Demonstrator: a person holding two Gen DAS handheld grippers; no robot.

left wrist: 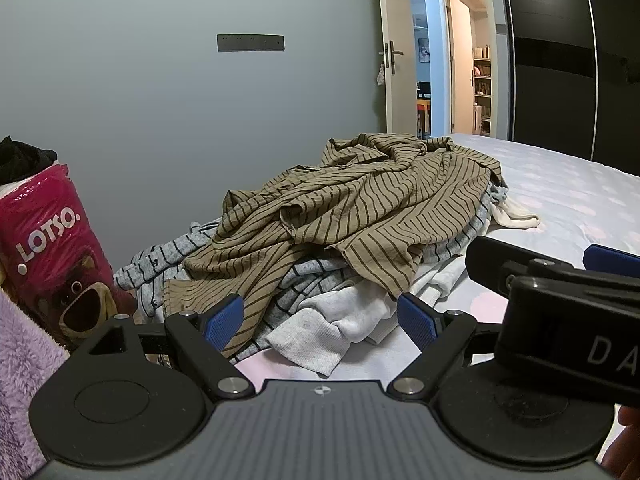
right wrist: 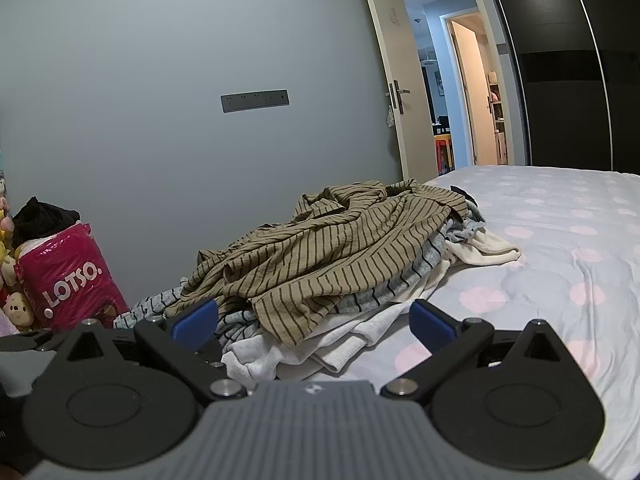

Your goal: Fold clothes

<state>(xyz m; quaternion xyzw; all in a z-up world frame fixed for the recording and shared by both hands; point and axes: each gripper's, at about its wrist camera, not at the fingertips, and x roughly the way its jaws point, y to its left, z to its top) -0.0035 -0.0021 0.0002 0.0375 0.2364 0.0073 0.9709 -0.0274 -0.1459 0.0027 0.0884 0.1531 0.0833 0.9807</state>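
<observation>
A heap of clothes lies on the bed. On top is a crumpled tan shirt with dark stripes [left wrist: 360, 204] [right wrist: 344, 248]. Under it are a grey striped garment [left wrist: 308, 276] [right wrist: 404, 276] and white pieces [left wrist: 352, 320] [right wrist: 320, 352]. My left gripper [left wrist: 320, 320] is open just short of the heap's near edge, with nothing between its blue pads. My right gripper [right wrist: 314, 322] is also open in front of the heap, holding nothing. Its black body [left wrist: 560, 300] shows at the right of the left wrist view.
The bed sheet [right wrist: 560, 248] [left wrist: 560, 192] is pale with pink dots and stretches to the right. A pink LOTSO bag [left wrist: 56, 256] [right wrist: 68, 280] stands at the left, by plush toys [right wrist: 16, 308] and a purple fleece [left wrist: 20, 368]. An open door [right wrist: 400, 80] and a dark wardrobe [right wrist: 560, 64] are behind.
</observation>
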